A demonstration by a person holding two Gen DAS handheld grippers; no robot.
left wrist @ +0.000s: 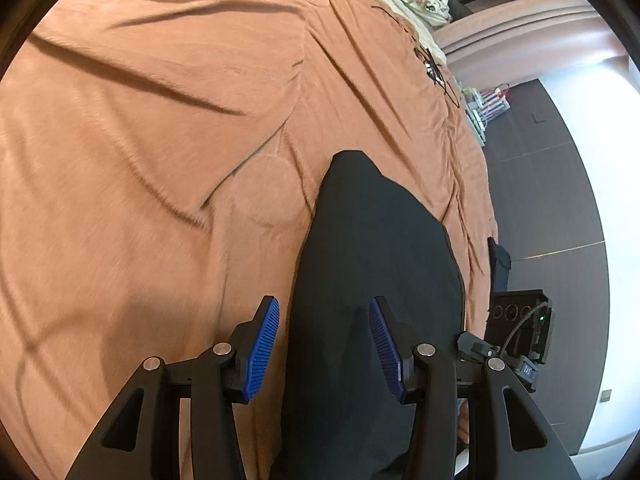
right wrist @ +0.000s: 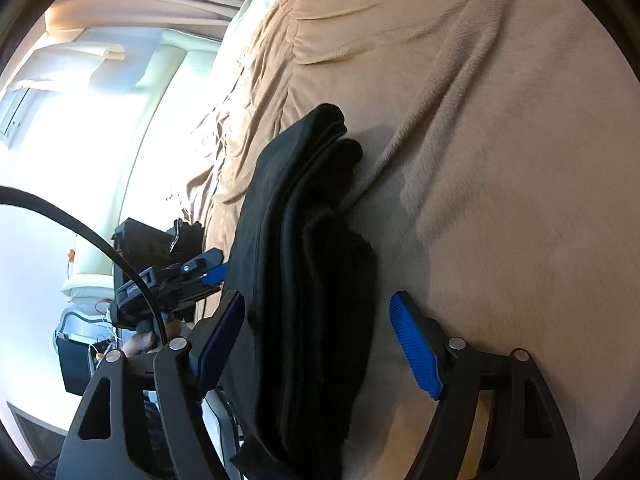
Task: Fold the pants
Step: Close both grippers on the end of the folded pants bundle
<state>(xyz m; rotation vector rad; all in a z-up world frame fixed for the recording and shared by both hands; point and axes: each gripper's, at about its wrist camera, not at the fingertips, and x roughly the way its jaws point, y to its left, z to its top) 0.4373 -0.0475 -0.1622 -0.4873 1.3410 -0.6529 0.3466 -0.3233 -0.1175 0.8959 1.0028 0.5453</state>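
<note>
Black pants [left wrist: 372, 280] lie folded in a long stack on my tan blanket [left wrist: 160, 120], both grippers' jaws apart.

My left gripper [left wrist: 324, 344] hovers over one end of the pants, its blue pads [left wrist: 262, 348] spread and pressing on nothing. My right gripper [right wrist: 320, 340] straddles the stacked layers, pads [right wrist: 414, 344] clear of the cloth on either side. From the right wrist view, I see a hand [right wrist: 150, 340] holding the left gripper beside the bed's edge.

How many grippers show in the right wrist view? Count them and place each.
2. The right gripper fills the foreground, open around the black pants; the left gripper sits at the pants' left edge.
</note>
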